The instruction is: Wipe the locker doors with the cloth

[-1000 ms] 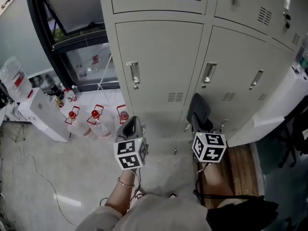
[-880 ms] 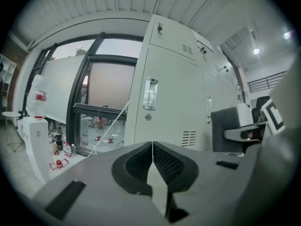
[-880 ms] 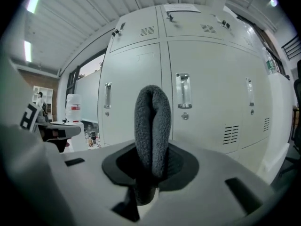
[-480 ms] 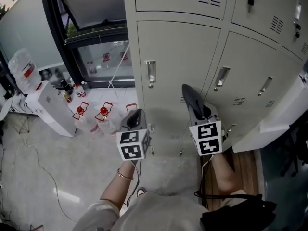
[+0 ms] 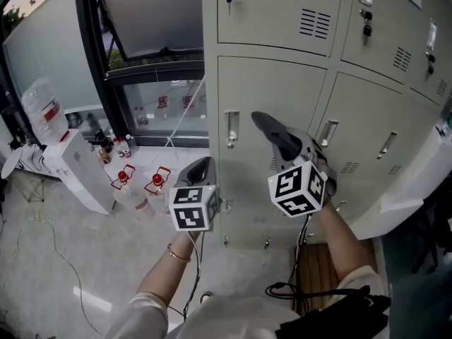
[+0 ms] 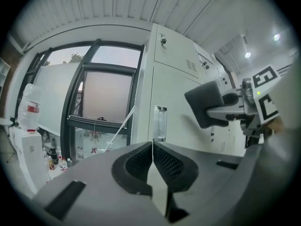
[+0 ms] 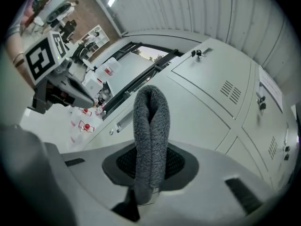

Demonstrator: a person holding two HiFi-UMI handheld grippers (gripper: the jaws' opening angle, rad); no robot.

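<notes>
Right gripper (image 7: 150, 166) risen toward locker door (image 5: 272, 90); cloth (image 7: 150, 121) pinched between jaws.

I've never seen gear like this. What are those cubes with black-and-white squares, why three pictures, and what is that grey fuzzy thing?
No robot here: a person holds a two-jaw gripper in each hand; the patterned cubes are part of them. One picture comes from a camera on the person's head, looking down; the other two from cameras riding on each gripper. The right gripper is clamped on a folded grey fuzzy cloth, held up near the pale grey metal locker doors. The left gripper is shut and empty. On the floor stand clear bottles with red caps.
</notes>
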